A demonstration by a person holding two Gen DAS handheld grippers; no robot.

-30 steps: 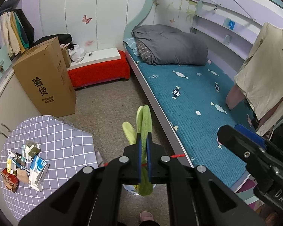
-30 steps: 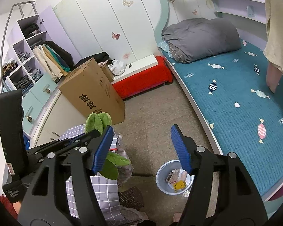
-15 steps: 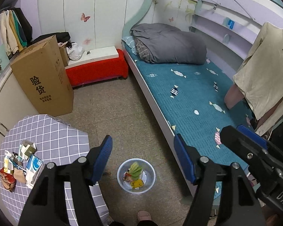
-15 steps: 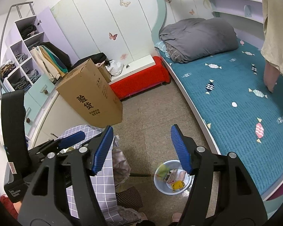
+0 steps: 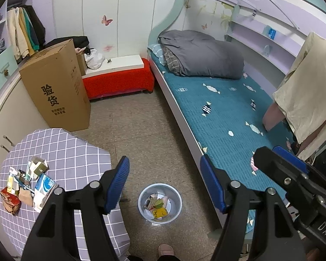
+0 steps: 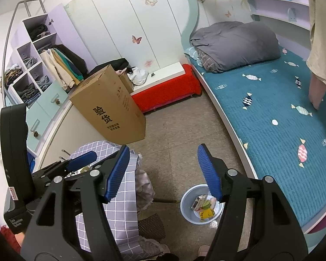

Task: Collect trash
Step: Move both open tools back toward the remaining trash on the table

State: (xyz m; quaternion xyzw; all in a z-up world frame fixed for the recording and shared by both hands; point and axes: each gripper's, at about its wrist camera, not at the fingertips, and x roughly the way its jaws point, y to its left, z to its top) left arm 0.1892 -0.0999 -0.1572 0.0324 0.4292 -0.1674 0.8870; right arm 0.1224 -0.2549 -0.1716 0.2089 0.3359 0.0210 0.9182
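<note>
On the left, a heap of trash (image 5: 25,184) is still sitting on the checked bench (image 5: 71,152), waiting; the left gripper (image 5: 164,186) is hovering with jaws wide and empty; the bin (image 5: 160,203) below is holding several scraps; the right gripper (image 6: 163,171) is gaping empty too.

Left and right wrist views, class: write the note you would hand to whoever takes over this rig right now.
Left gripper: open, empty, above the bin.
Right gripper: open, empty.
Done: green peel and some wrappers lie in the bin on the floor beside the bed.
Left: a pile of cartons and wrappers on the checked table to the left. Pick them up, drop them in the bin.
</note>
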